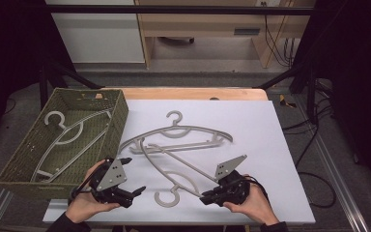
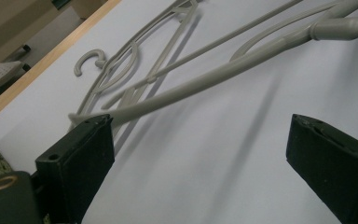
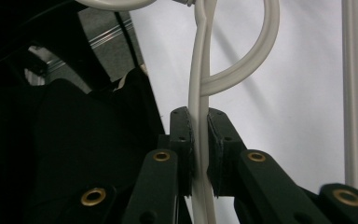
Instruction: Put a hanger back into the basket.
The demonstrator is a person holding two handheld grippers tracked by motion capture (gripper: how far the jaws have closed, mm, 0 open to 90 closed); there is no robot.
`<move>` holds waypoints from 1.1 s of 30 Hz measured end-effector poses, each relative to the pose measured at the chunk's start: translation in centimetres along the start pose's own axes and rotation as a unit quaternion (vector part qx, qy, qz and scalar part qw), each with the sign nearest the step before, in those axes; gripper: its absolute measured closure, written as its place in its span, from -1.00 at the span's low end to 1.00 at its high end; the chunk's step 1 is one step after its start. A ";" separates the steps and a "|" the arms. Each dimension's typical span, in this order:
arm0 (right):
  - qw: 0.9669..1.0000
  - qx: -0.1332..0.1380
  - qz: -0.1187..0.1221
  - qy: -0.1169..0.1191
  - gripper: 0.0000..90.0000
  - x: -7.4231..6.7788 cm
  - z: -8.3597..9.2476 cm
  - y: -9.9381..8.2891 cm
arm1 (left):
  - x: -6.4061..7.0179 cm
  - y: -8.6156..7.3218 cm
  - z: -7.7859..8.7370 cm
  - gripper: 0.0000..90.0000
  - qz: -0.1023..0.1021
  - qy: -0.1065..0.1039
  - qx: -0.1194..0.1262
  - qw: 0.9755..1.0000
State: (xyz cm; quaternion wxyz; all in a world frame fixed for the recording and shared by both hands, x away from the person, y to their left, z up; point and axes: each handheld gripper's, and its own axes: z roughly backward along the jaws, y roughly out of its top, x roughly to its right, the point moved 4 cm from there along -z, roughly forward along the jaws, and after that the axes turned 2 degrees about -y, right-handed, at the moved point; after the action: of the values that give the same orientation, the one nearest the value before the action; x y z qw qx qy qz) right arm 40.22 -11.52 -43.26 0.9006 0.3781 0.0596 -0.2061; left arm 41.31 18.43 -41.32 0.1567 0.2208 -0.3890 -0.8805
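A green woven basket (image 1: 118, 113) at the frame's left holds one grey hanger (image 1: 72, 137), a second hanger (image 1: 193, 130) lies on the white board (image 1: 270, 145) at centre, and pale wooden furniture (image 1: 203, 24) stands across the top.

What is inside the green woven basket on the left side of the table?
Inside the green woven basket lies one grey hanger, its hook toward the back corner. The near wall hides the basket floor closest to the person, so anything small there cannot be seen.
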 end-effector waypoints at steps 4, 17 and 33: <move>1.000 -0.010 0.012 0.018 0.82 -0.4 -0.4 0.1 | 0.5 0.1 -0.5 -0.82 -0.027 -0.009 -0.008 1.000; 0.998 -0.015 0.021 0.049 0.82 -1.2 -0.8 0.3 | 1.9 -0.4 -2.7 -0.29 -0.111 -0.019 -0.042 0.993; 0.998 -0.008 0.022 0.066 0.82 -1.4 -0.3 0.3 | 2.7 -0.8 -3.2 0.43 -0.164 -0.023 -0.050 0.985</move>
State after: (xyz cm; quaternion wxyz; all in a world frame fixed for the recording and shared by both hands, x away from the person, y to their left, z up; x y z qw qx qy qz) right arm 39.04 -10.63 -42.92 0.9021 0.3845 0.1125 -0.1603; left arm 40.52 15.76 -44.52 0.0117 0.2530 -0.3062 -0.9176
